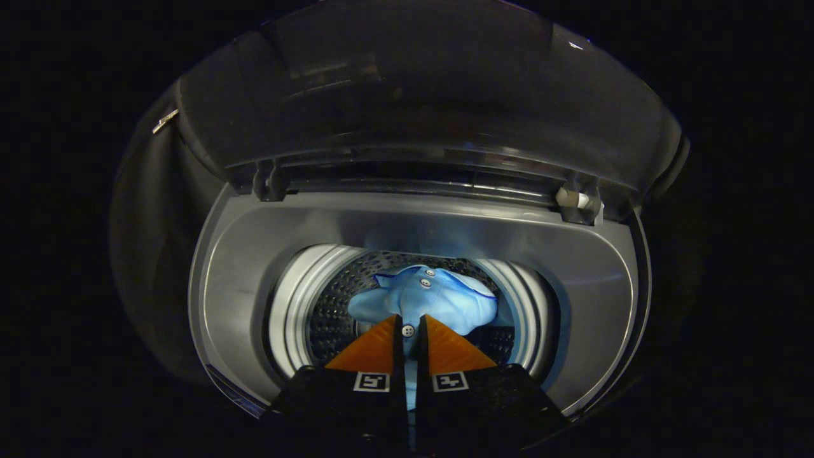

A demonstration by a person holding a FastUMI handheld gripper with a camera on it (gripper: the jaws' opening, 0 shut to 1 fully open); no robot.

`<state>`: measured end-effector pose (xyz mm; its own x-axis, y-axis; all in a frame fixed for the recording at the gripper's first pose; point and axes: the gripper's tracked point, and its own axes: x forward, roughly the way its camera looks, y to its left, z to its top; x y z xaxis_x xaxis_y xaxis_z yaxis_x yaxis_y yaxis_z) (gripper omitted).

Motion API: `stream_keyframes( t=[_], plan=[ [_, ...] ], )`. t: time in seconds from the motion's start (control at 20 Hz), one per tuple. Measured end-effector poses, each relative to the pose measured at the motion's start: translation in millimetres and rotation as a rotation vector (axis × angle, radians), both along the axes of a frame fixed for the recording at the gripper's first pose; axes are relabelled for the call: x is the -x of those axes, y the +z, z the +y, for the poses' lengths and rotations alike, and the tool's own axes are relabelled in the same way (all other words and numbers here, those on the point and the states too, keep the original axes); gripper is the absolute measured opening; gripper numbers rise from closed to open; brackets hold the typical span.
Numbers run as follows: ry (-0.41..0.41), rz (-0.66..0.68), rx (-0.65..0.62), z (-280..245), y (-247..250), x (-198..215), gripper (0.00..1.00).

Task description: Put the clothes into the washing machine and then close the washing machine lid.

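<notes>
While the washing machine's lid (407, 95) stands raised at the far side, the gripper (409, 327) pinches a light blue buttoned garment (432, 296) over the perforated drum (331, 312).

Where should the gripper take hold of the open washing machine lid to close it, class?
Grip the lid at its free front edge, coming from in front of the washer: it stands upright on hinges behind the drum. The gripper is shut on the blue shirt.

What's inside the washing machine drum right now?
A light blue buttoned shirt, pinched between the tongs, hangs in the perforated drum. The drum's bottom is hidden behind the shirt and tongs.
</notes>
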<state>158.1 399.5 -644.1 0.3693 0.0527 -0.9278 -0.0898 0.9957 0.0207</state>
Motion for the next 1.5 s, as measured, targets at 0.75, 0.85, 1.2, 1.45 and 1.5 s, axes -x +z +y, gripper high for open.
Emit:
stream_keyframes(
  t=[0.75, 0.85, 1.2, 1.45, 1.5],
  plan=[
    [-0.009, -0.019, 0.005, -4, 19, 6, 1.00],
    [0.003, -0.028, -0.001, -1, 29, 7, 1.00],
    [0.003, -0.146, -0.045, 8, 103, -14, 1.00],
    [-0.029, -0.254, -0.097, 11, 170, -37, 1.00],
    [-0.026, -0.282, -0.097, 11, 186, -43, 0.99]
  ],
)
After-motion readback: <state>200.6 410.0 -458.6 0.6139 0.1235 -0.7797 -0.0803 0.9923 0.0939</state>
